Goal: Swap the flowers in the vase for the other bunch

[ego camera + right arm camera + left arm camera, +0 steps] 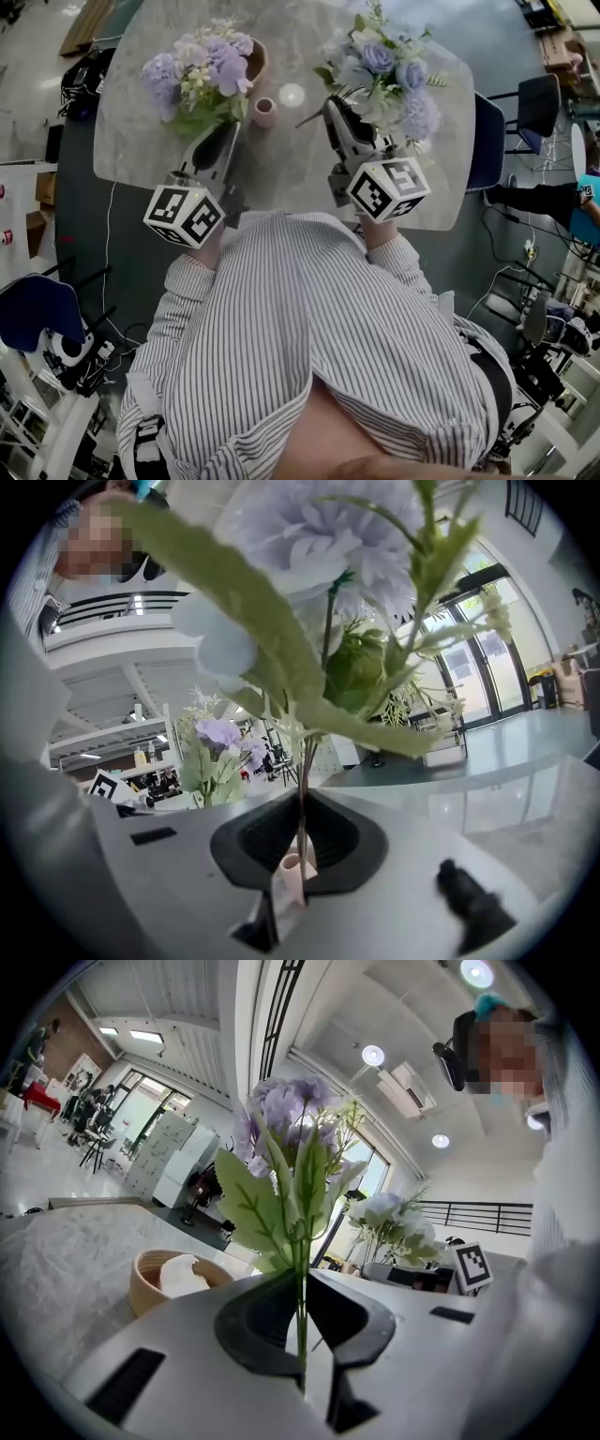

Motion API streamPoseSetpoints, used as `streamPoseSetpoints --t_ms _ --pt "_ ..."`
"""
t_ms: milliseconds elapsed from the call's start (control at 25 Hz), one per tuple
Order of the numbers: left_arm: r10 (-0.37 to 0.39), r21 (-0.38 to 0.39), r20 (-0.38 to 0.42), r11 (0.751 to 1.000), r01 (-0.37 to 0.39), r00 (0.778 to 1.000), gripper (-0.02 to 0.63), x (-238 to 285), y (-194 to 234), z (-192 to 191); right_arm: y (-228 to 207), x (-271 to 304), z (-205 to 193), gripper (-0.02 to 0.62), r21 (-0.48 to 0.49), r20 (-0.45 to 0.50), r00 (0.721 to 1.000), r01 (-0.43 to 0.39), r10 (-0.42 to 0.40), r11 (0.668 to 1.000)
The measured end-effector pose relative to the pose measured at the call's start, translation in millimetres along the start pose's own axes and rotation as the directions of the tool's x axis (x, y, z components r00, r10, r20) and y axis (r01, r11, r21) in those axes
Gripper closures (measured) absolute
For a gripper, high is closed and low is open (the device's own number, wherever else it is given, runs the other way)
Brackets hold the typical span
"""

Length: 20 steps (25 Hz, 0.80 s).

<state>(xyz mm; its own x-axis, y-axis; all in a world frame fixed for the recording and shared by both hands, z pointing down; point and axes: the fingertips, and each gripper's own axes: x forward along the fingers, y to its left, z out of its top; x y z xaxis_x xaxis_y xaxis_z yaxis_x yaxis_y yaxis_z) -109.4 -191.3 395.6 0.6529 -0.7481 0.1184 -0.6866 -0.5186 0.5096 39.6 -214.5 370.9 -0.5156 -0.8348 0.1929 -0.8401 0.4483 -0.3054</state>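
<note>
My left gripper (228, 127) is shut on the green stems of a purple bunch (202, 67), which it holds upright over the table's left half. In the left gripper view the stems (300, 1321) run between the closed jaws below the purple bunch (286, 1124). My right gripper (332, 105) is shut on the stems of a blue and white bunch (384, 75) at the right. A small pink vase (264, 112) stands between the two grippers with nothing in it. It also shows just beyond the right jaws as the pink vase (292, 869), behind the clamped stems (302, 822).
A wooden bowl (256, 58) holding something white sits behind the vase on the round marble table (141, 141). A blue chair (487, 141) stands at the table's right edge. Cables and equipment lie on the floor around.
</note>
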Motion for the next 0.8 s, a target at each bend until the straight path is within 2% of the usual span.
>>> streamPoseSetpoints --t_ms 800 --pt "0.006 -0.008 -0.001 1.0 -0.006 1.0 0.568 -0.2 -6.6 0.6 5.9 -2.5 3.5 0.565 -0.015 -0.015 0.999 -0.034 0.034 0.999"
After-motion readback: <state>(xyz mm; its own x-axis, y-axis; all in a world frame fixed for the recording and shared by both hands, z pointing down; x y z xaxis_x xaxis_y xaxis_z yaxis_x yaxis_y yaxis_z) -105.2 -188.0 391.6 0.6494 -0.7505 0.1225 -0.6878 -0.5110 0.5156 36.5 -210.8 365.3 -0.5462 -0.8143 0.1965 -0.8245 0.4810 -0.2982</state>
